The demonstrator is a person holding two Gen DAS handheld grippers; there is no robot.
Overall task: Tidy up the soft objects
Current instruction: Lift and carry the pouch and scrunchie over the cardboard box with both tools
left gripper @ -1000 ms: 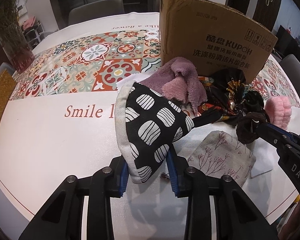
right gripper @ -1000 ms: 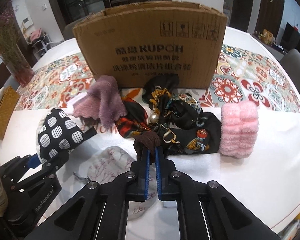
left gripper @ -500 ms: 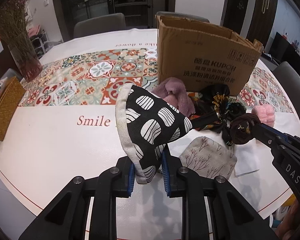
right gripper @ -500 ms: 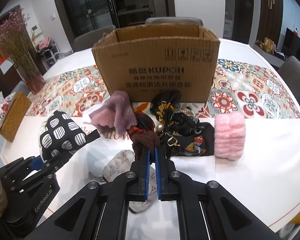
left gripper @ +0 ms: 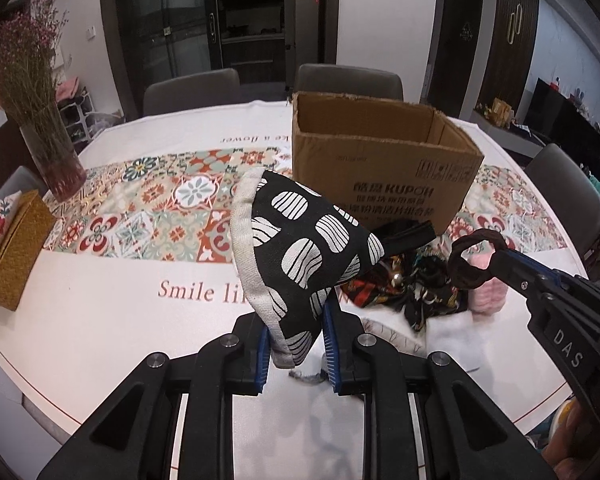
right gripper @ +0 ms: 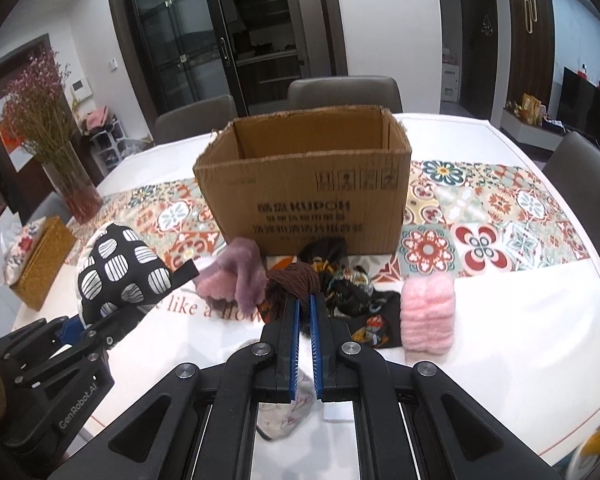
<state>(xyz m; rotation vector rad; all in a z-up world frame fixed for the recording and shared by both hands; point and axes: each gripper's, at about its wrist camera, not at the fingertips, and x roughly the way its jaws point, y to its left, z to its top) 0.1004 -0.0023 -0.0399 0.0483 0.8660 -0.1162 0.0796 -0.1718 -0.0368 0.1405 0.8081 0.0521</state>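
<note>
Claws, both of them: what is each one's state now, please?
Left claw: closed on black-and-white patterned fabric pouch.
Right claw: closed on dark brown hair scrunchie.

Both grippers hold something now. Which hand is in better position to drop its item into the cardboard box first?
Probably the right. The right gripper, shut on the brown scrunchie, faces the cardboard box squarely. The left gripper, holding the black-and-white mitt, sees the box off to its right side.

A: Even, bright indoor light from above; soft shadows fall under the gripper arms.
B: Strong fisheye bending, black corner vignetting, slight motion blur low right, faint door-glass glare
</note>
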